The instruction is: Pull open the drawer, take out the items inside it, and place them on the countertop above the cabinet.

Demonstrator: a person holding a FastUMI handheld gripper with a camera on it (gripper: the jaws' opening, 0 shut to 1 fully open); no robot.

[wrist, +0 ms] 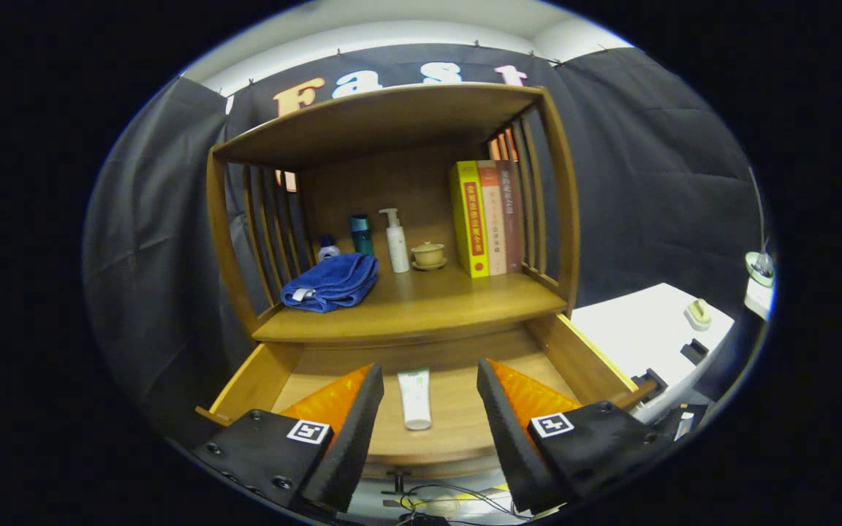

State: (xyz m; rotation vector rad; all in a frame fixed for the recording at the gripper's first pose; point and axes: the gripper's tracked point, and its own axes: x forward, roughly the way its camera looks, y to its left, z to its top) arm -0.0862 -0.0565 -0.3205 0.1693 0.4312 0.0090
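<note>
The gripper [428,398] is spread wide, holding nothing; a white tube [414,398] lies between its fingers in the open drawer [582,358], whose rear is hidden under the countertop [428,303].

A white tube [414,398] lies flat in the open wooden drawer [574,358].

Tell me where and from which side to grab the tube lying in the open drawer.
Take the white tube across its flat body near the middle, coming straight down from above. It lies flat on the floor of the open drawer, lengthwise front to back, cap end toward the front. Its long sides are free, so one finger can go on each. The tool is open, with the tube seen between its fingers.
</note>
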